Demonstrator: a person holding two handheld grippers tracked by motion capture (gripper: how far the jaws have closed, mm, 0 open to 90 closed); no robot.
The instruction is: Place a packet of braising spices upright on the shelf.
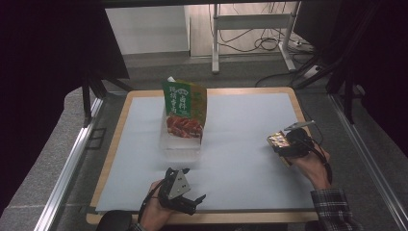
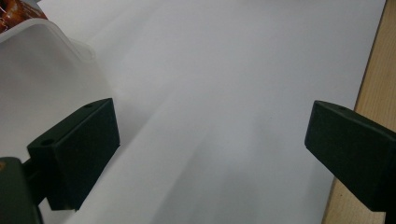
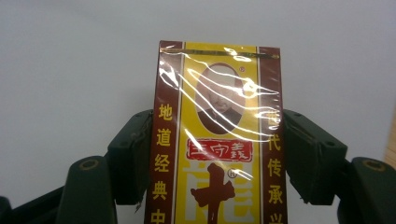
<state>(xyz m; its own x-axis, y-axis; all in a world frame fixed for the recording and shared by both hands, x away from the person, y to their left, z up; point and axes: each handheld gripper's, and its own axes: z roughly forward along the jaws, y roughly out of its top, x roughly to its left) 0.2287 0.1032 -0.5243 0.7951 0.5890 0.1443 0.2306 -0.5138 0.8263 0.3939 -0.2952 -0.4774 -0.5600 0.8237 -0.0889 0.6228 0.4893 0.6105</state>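
The right gripper (image 1: 283, 144) is at the right side of the white sheet (image 1: 240, 120), a little above it, in the person's right hand (image 1: 308, 161). Its 2 black jaws press on the 2 long sides of a yellow and brown packet (image 3: 217, 140), so the jaws stand about half open and the packet is held between them. In the right gripper view the packet has a shiny wrapper with a portrait and red and yellow characters, and its far end sticks out past the jaws. In the high view the packet (image 1: 278, 141) is at the right part of the sheet, well apart from the green bag.

The left gripper (image 1: 190, 199) is at the near edge of the sheet, in the person's left hand (image 1: 156, 214). Its jaws are wide open and nothing is between them; in the left gripper view there is bare white sheet between the 2 pads.

A green bag (image 1: 185, 113) stands upright in a clear plastic box (image 1: 180, 144) at the middle of the sheet, to the far side of the left gripper. The sheet lies on a wooden table (image 1: 115, 139).
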